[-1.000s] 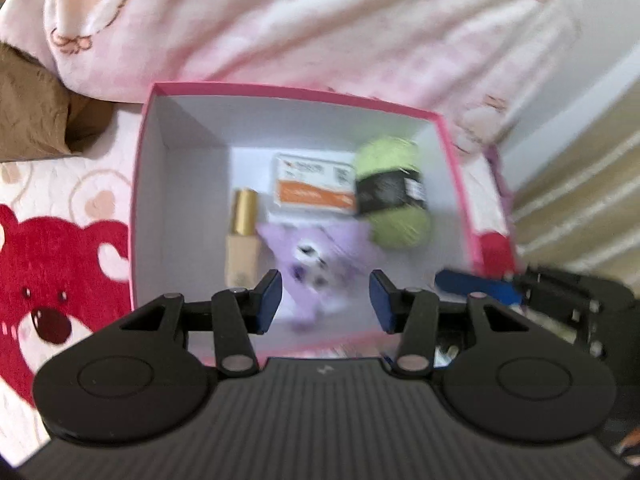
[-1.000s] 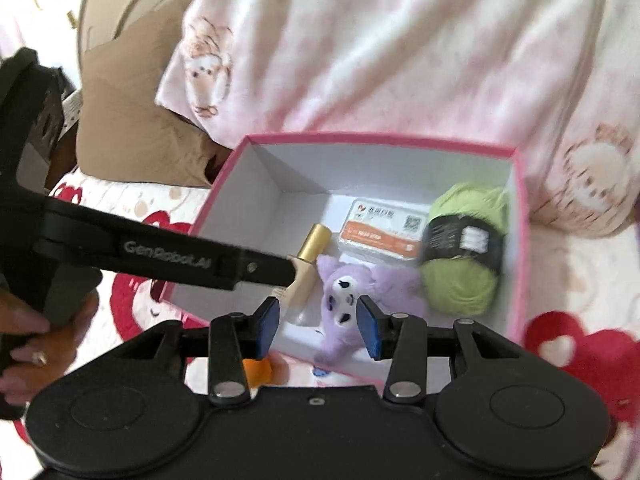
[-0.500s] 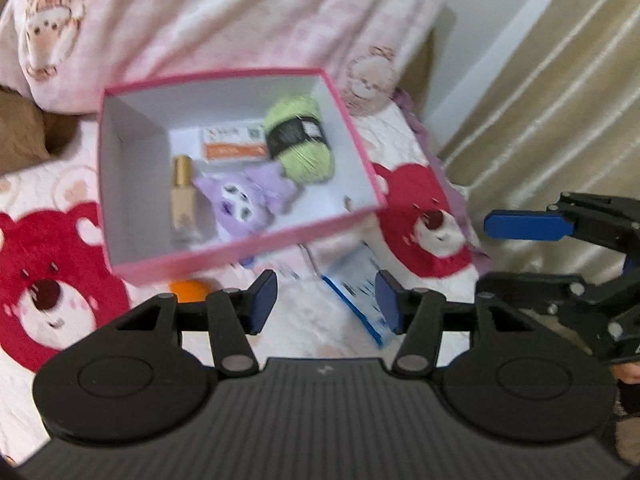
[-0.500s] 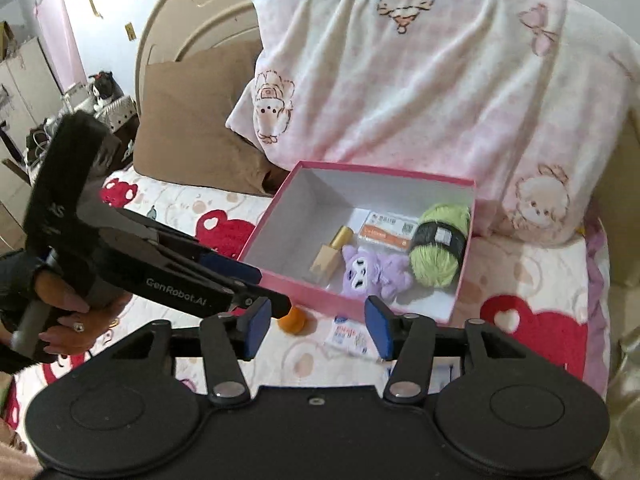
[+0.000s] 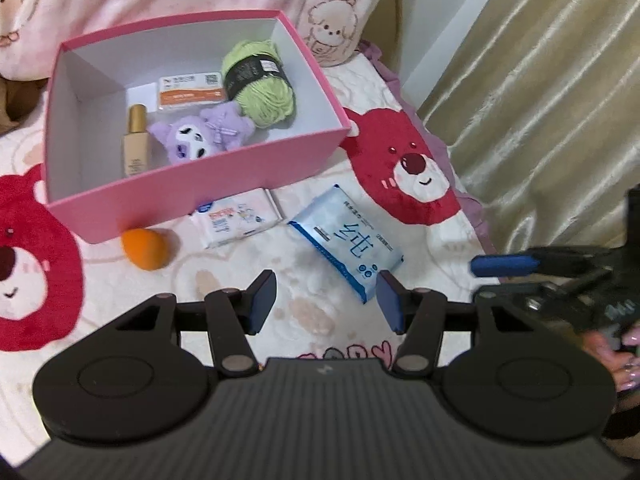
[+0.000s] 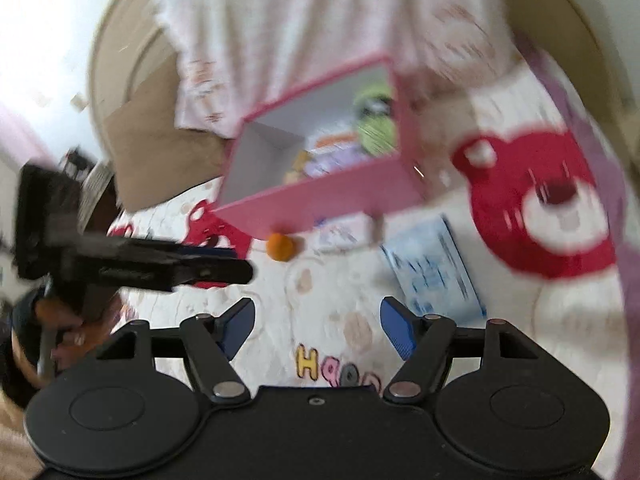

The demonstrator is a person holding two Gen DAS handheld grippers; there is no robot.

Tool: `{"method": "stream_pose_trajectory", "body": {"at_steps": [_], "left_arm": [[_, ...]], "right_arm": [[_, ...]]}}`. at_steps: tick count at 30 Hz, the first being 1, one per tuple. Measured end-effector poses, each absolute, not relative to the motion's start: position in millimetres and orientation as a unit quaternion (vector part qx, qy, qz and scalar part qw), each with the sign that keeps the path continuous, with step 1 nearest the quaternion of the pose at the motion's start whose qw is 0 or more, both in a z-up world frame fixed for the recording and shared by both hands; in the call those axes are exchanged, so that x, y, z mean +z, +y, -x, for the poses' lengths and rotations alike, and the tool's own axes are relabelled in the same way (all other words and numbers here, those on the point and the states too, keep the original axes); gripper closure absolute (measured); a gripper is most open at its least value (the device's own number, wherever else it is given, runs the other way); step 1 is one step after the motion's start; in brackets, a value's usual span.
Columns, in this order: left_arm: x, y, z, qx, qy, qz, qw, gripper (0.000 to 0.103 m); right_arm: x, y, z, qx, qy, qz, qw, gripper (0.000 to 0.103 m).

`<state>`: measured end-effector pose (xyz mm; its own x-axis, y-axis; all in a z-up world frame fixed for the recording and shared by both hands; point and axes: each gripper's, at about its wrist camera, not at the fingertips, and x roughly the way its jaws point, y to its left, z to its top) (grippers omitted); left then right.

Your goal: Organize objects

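The pink box [image 5: 192, 196] sits on the bear-print bedspread [image 5: 304, 308], holding a green yarn ball [image 5: 262, 88], a purple plush toy [image 5: 200, 138], an orange-and-white packet [image 5: 190, 94] and a gold-capped bottle [image 5: 136, 146]. In front of the box lie a blue tissue pack [image 5: 348, 246] printed "纯", a white wipes pack [image 5: 234, 222] and an orange sponge [image 5: 144, 248]. The left gripper [image 5: 324, 306] and right gripper [image 6: 318, 326] both hang spread and empty, nearer the camera than the box.
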<state>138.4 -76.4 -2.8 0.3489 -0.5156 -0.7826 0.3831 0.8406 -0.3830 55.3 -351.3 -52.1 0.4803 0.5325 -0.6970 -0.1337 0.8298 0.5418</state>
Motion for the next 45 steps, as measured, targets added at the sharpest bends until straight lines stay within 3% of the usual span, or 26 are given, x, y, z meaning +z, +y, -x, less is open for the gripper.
{"method": "stream_pose_trajectory", "body": {"at_steps": [4, 6, 16, 21, 26, 30, 34, 45], "left_arm": [[-25, -86, -139, -0.278, 0.493, 0.074, 0.821, 0.046], [-36, -93, -141, -0.284, 0.488, 0.065, 0.823, 0.038], [-97, -113, -164, -0.284, 0.488, 0.060, 0.823, 0.038], [-109, -125, -190, -0.265, 0.502, 0.066, 0.821, 0.042], [-109, -144, -203, -0.285, 0.475, 0.060, 0.831, 0.050], [-116, -166, -214, -0.288, 0.472, 0.046, 0.832, 0.054], [-122, -178, -219, -0.276, 0.467, 0.007, 0.840, 0.055], [-130, -154, -198, -0.289, 0.490, 0.078, 0.819, 0.055]], "right_arm": [[-99, -368, -64, 0.155, 0.497, -0.268, 0.811, 0.029], [-126, -375, -73, 0.129, 0.516, -0.285, 0.798, 0.029], [-172, -396, -103, 0.069, 0.550, -0.393, 0.734, 0.029], [-185, -395, -103, 0.046, 0.509, -0.397, 0.762, 0.030], [-189, -402, -97, 0.050, 0.492, -0.411, 0.766, 0.048], [-192, -399, -96, 0.035, 0.491, -0.387, 0.780, 0.071], [-192, -400, -96, 0.034, 0.477, -0.374, 0.795, 0.073], [-181, -395, -104, 0.053, 0.458, -0.309, 0.832, 0.073]]}}
